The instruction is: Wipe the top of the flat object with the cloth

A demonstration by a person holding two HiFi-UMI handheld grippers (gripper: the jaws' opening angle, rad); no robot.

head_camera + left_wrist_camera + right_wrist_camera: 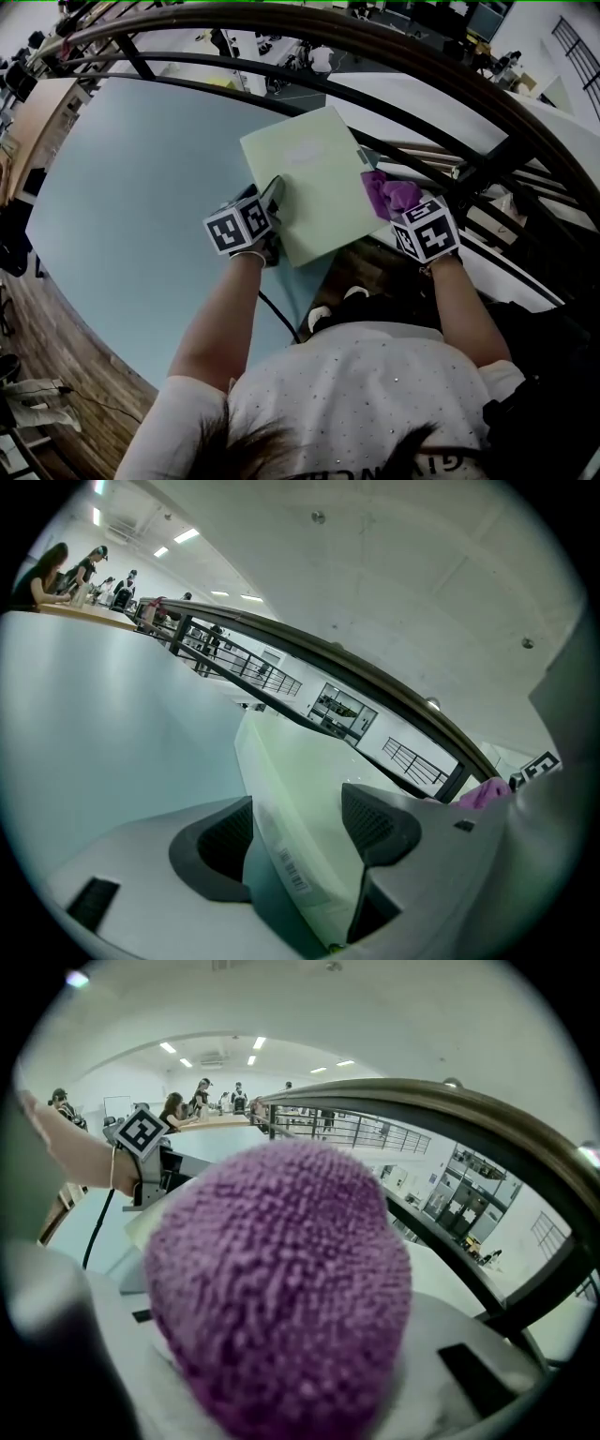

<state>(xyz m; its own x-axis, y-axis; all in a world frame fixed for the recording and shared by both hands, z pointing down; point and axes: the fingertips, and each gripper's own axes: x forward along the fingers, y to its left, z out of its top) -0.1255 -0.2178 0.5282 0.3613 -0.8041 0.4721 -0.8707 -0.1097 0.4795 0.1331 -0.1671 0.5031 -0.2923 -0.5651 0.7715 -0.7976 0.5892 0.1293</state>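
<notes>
A pale green flat object (309, 183) lies at the right edge of the light blue table (141, 187). My left gripper (274, 202) is shut on its near left edge; in the left gripper view the flat object (300, 789) runs between the two dark pads (375, 822). My right gripper (398, 208) is shut on a purple cloth (389, 194), which rests at the flat object's right edge. In the right gripper view the cloth (281, 1288) fills the middle and hides the jaws. The cloth (483, 792) also shows at the right of the left gripper view.
A dark curved railing (375, 56) runs past the table's far and right sides, close to my right gripper. A black cable (277, 314) hangs below the left gripper. Several people (56, 569) sit at a distant desk.
</notes>
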